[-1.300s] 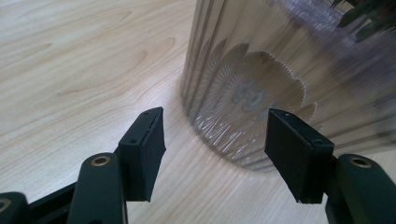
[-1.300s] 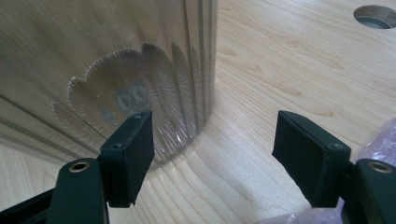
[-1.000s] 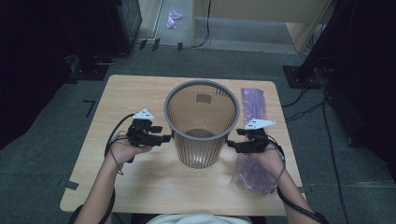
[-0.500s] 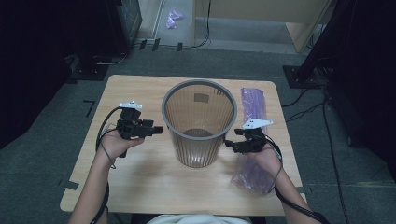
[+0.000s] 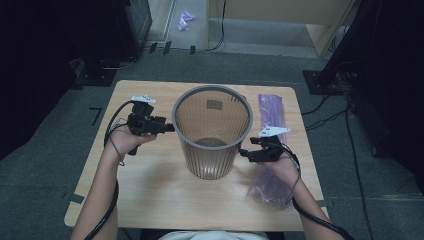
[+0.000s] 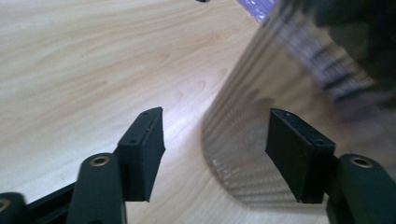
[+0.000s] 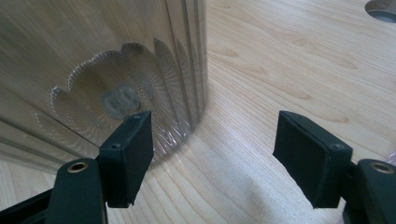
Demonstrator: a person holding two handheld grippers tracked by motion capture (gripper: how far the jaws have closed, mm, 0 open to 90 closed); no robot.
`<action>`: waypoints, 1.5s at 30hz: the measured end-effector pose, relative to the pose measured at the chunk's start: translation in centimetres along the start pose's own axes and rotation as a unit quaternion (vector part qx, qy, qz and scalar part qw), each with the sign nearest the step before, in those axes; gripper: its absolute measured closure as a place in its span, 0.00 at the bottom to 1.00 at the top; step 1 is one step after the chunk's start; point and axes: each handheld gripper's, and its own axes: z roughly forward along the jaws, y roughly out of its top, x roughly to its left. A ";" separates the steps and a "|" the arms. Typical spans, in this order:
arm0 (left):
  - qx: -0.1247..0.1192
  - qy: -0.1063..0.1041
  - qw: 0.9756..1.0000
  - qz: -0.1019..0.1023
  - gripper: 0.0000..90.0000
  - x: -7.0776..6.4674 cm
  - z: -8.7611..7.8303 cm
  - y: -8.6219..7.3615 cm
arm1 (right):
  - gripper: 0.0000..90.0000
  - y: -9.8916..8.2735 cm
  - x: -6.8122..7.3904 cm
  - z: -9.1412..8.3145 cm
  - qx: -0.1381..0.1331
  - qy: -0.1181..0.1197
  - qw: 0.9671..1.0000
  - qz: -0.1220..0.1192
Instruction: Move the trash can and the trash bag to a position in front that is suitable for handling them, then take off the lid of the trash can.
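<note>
A clear ribbed bin (image 5: 212, 150) with a grey rim stands upright in the middle of the wooden table (image 5: 150, 195). My left gripper (image 5: 170, 128) is level at the bin's left side, close under the rim. Its jaws have just been opening and stand open, with nothing pressed between them. In the left gripper view the left gripper (image 6: 217, 116) faces the bin's wall (image 6: 243, 154) just ahead. My right gripper (image 5: 243, 154) is open at the bin's right side, lower down. The right gripper (image 7: 215, 119) points past the bin's base (image 7: 93, 60) with bare table between its jaws.
A flat stack of purple bags (image 5: 271, 110) lies along the table's right edge. A crumpled purple bag (image 5: 270, 187) lies under my right wrist. Dark stands and cables surround the table on the floor.
My left hand has drawn back from the bin, moved left and toward the far side, and risen to rim level. The right hand and the bin have stayed put.
</note>
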 end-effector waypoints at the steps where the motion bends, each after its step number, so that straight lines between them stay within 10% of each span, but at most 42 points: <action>1: -0.007 -0.005 1.000 0.006 0.40 0.0 0.0 0.4 | 0.32 0.0 0.0 0.0 0.001 0.001 1.000 0.001; 4: -0.046 -0.017 0.998 0.039 0.47 -0.3 -0.4 1.3 | 0.32 0.0 -0.1 0.1 0.001 -0.002 1.000 0.000; 8: -0.021 0.006 0.999 0.049 0.43 -0.4 -0.4 2.3 | 0.32 0.0 -0.3 0.4 0.003 -0.002 1.000 0.000; 13: -0.003 -0.006 1.000 0.001 0.42 0.2 -0.4 3.6 | 0.32 0.1 -0.3 0.6 0.006 -0.002 1.000 0.004; 21: -0.036 -0.002 0.999 0.027 0.40 -0.4 -2.0 4.7 | 0.30 0.1 -0.4 0.8 -0.005 -0.003 1.000 -0.008; 38: -0.042 -0.004 0.999 -0.018 0.46 -0.4 -4.5 4.8 | 0.32 -0.1 -1.8 0.0 -0.002 0.002 1.000 -0.019; 45: -0.035 0.006 0.999 -0.004 0.44 -0.2 -4.5 5.9 | 0.32 -0.6 -3.1 -0.1 0.006 -0.006 1.000 -0.020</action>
